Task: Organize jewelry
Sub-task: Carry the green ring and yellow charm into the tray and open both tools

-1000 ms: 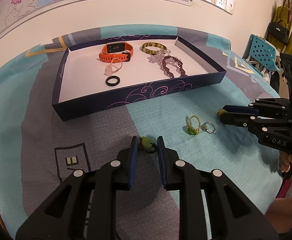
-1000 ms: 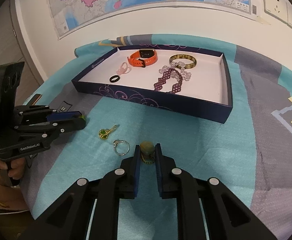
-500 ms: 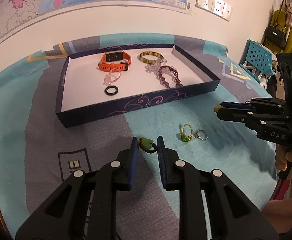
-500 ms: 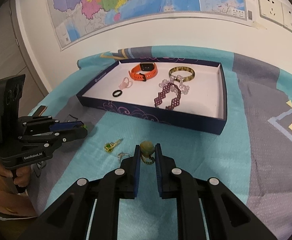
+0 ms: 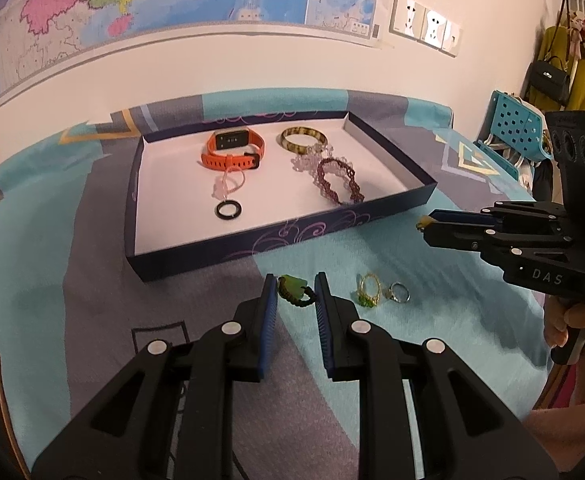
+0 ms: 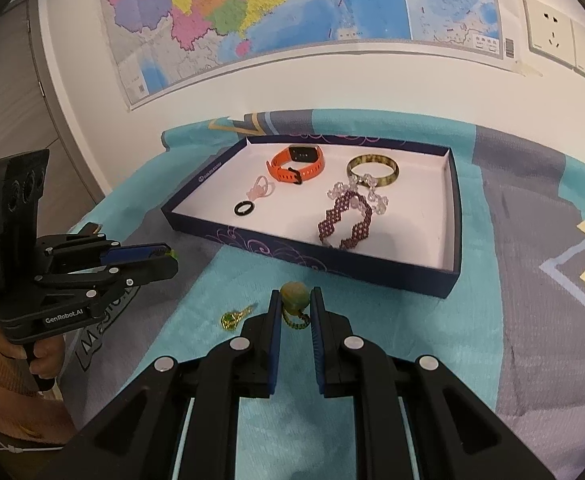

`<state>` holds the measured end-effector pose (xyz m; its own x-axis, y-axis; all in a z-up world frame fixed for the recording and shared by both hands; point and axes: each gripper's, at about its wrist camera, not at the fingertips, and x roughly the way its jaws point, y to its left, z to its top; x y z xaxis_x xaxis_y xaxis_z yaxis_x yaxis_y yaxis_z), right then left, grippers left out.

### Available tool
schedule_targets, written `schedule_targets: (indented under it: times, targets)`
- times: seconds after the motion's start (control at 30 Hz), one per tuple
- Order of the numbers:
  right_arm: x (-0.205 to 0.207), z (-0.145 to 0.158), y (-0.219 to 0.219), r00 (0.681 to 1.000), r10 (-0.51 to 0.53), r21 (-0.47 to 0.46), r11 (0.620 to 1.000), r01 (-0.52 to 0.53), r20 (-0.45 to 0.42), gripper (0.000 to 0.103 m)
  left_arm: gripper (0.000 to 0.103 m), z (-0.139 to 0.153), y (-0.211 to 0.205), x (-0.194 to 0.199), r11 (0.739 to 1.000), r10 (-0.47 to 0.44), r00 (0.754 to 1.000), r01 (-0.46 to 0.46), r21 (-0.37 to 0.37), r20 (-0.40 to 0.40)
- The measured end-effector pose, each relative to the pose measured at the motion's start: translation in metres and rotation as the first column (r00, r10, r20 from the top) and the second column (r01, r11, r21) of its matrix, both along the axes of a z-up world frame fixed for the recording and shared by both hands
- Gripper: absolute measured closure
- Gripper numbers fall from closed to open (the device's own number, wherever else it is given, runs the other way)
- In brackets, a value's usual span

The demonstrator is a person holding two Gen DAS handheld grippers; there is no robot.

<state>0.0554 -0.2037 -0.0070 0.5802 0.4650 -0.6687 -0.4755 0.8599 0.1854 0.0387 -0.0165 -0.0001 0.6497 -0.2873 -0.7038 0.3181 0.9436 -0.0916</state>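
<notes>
In the left wrist view, the left gripper (image 5: 295, 294) is seen with its jaws clamped on a green pendant (image 5: 291, 283) tied to a dark cord, held above the cloth just near of the tray (image 5: 252, 254). To its right on the cloth lie a gold ring with green stones (image 5: 368, 290) and a silver ring (image 5: 398, 292), side by side and possibly touching. Inside the tray are an orange watch (image 5: 233, 149), a mottled bangle (image 5: 303, 139), a purple beaded bracelet (image 5: 337, 181), a pale bead string (image 5: 307, 159), a pink charm (image 5: 228, 184) and a black ring (image 5: 228, 210). At the right, the right gripper (image 5: 426, 225) is seen side-on, a small yellowish piece showing at its tip.

In the right wrist view, the right gripper (image 6: 295, 308) has its jaws closed on a round yellow-green bead (image 6: 293, 297) with a short braided cord below it, held near of the tray's (image 6: 304, 264) front wall. The gold ring with green stones (image 6: 234, 318) lies on the cloth to the left; the silver ring is not made out here, perhaps hidden behind the fingers. The left gripper (image 6: 170, 255) is at far left, a speck of green at its tip.

The step in hand is judged to be the carry: both pieces are lifted and not yet placed. Next, each is to be taken over the front wall and released onto a bare patch of the white floor, clear of the bracelets. The two rings are left to be collected.
</notes>
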Motion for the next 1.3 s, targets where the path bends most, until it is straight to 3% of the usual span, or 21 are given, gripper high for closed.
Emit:
schedule_targets:
  times: [0.67,1.3]
  targets:
    - [0.027,0.014,-0.001,0.999,-0.015,0.023,1.000,0.014,0.038,0.091,0.083,0.018,0.007,0.027,0.999,0.032,0.998,-0.032,-0.007,0.051]
    - [0.053,0.011,0.007,0.999,-0.008,0.012,1.000,0.007,0.032,0.091,0.083,0.013,0.010,0.057,0.997,0.071,0.997,-0.071,0.005,0.033]
